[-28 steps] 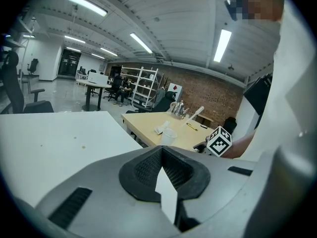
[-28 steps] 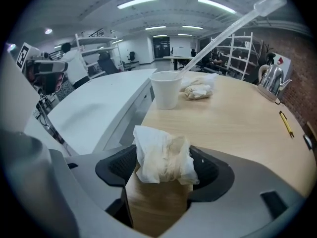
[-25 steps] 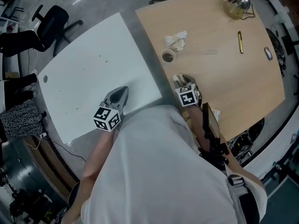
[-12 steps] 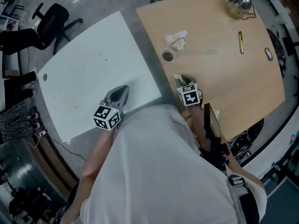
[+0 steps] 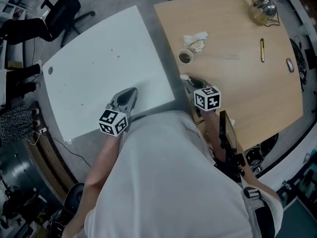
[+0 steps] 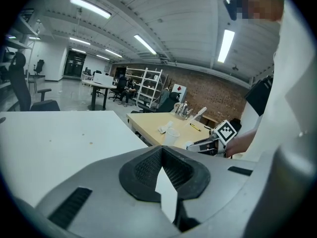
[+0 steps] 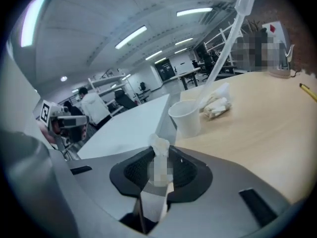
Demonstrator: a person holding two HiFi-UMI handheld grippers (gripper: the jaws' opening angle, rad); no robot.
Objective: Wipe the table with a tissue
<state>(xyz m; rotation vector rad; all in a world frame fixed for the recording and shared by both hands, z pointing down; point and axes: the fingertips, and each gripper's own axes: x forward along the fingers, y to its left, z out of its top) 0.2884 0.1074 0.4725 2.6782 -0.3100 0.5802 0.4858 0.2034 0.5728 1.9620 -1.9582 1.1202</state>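
My right gripper [image 5: 186, 79] hovers over the near left part of the wooden table [image 5: 247, 88], its jaws closing on a small white tissue [image 5: 184, 77]. In the right gripper view the tissue [image 7: 160, 148] sticks up from between the pads. A paper cup [image 5: 185, 57] stands just beyond it, and a crumpled wad of tissues [image 5: 196, 40] lies behind the cup. My left gripper [image 5: 131, 91] rests over the near edge of the white table [image 5: 94, 58], jaws together with nothing in them.
On the wooden table lie a pen [image 5: 261, 50], a small metal object [image 5: 290, 65] and a glass teapot [image 5: 262, 8] at the far right. A narrow gap separates the two tables. An office chair [image 5: 59, 11] stands past the white table.
The right gripper has lifted off the wooden table with the tissue pinched in it and turned toward the cup. The left gripper has stayed put.
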